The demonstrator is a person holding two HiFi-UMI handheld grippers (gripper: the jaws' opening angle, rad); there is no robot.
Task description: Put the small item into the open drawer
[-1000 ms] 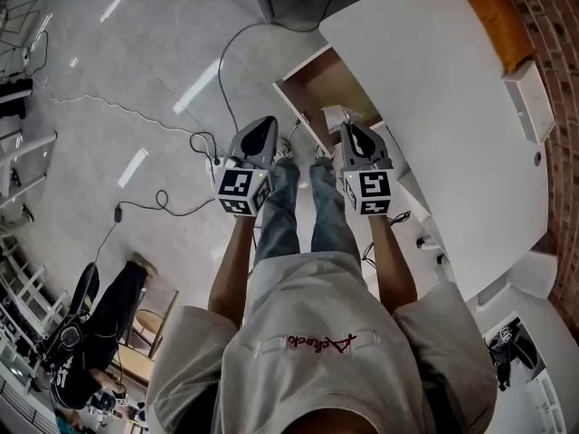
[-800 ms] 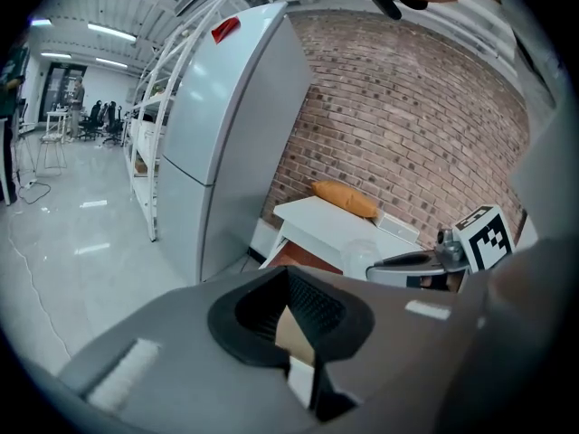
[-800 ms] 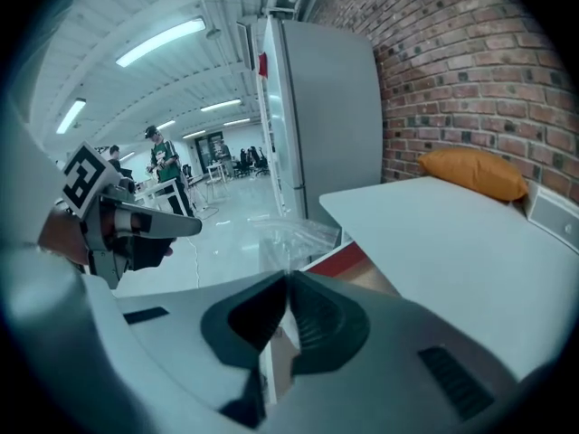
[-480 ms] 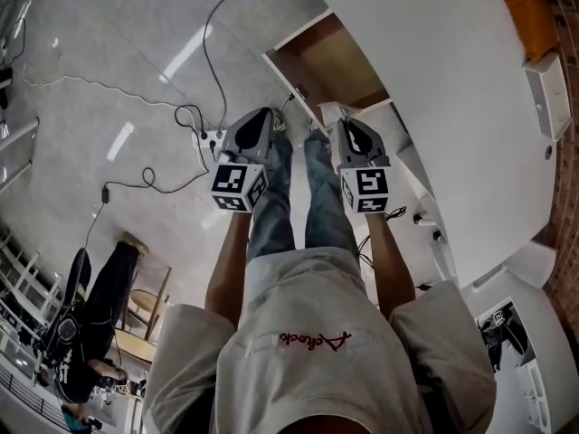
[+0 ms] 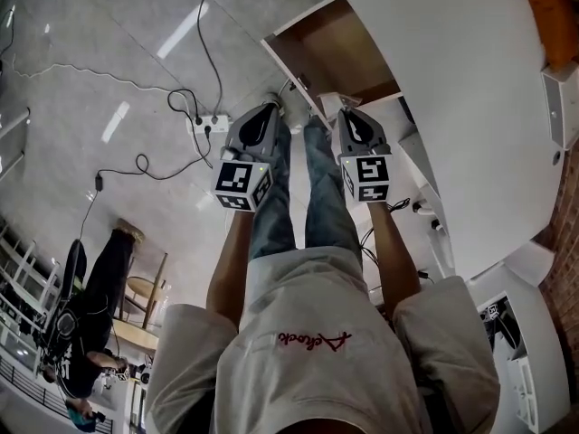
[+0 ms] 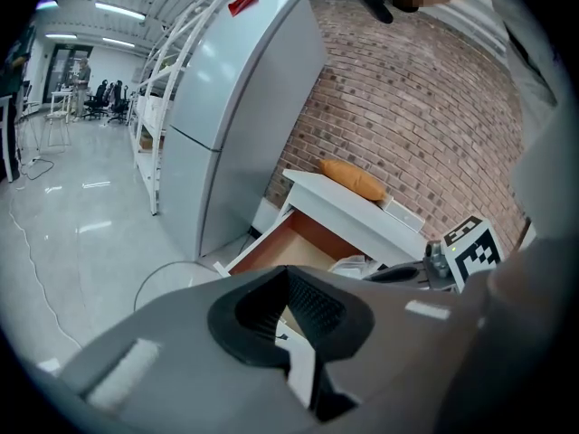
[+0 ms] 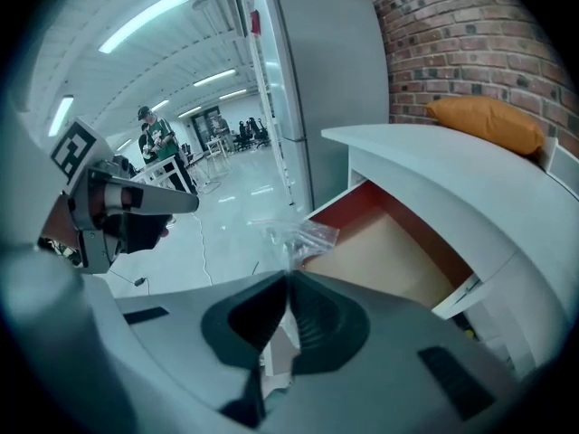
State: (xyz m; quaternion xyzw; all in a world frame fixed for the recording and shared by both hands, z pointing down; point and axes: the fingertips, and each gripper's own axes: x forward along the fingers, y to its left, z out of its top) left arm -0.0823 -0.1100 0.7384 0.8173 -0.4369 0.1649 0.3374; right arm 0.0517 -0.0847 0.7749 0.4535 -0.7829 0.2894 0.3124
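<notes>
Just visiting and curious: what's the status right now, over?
Right gripper shut on plastic bag. Left gripper shut, empty. Drawer open, bag not in yet. Path looks clear.

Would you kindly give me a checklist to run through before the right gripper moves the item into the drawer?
1. Grip: right gripper shut on the clear crinkled plastic bag: ok.
2. Wood-lined drawer of the white desk pulled open: ok.
3. Visible drawer floor free of obstacles: ok.
4. Bag above the drawer floor: in the head view it sits at the rim: not ok.
5. Left gripper shut on nothing, off to the side of the drawer: ok.
</notes>
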